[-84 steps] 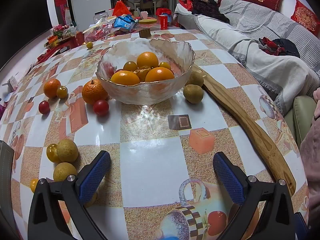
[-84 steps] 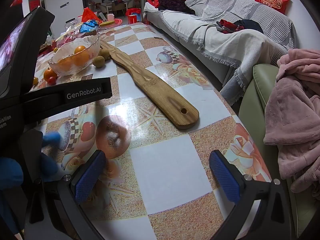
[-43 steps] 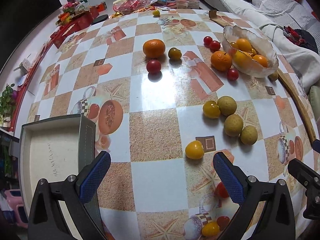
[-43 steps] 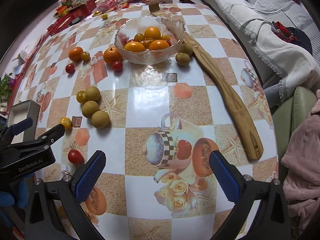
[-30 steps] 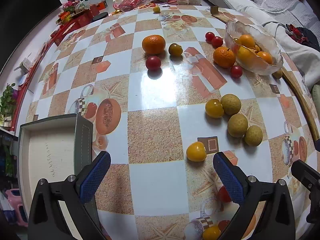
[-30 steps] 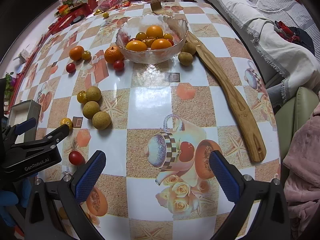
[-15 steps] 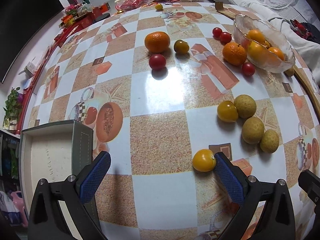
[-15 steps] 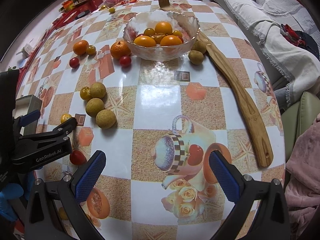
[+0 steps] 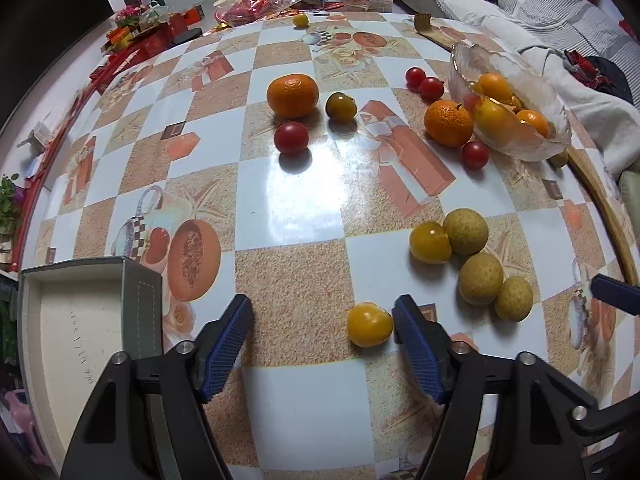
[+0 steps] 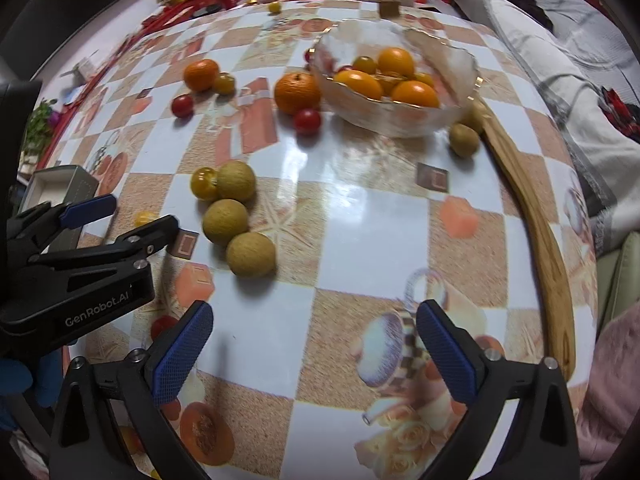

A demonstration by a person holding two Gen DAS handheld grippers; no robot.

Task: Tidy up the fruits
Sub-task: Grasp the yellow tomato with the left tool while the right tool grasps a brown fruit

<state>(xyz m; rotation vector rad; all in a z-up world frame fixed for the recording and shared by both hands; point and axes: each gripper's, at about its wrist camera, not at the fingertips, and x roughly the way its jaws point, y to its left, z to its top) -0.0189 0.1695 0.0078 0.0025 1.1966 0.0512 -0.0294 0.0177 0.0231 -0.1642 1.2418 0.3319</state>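
— Checkered tablecloth (image 9: pixel 296 208) with printed cups and fruit covers the whole table; what is hard to see for you?

— Your left gripper (image 9: pixel 322 322) is low over the cloth, its jaws partly apart and holding nothing. The small yellow tomato (image 9: pixel 369 325) lies between them, just beside the right pad; I cannot tell if it touches. From the right wrist view this tomato (image 10: pixel 145 217) is half hidden behind the left tool.

— And the right gripper (image 10: pixel 314 330)?

— Wide apart, holding nothing, above the printed cup. A red tomato (image 10: pixel 163 325) hides partly behind its left finger.

— Further out?

— Three brown-green round fruits (image 9: pixel 480 278) and a yellow one touch in a cluster. The glass bowl (image 10: pixel 460 98) holds oranges; a mandarin (image 10: pixel 297 92) sits just beside it. The grey box (image 9: pixel 80 320) is cut off at the left edge.
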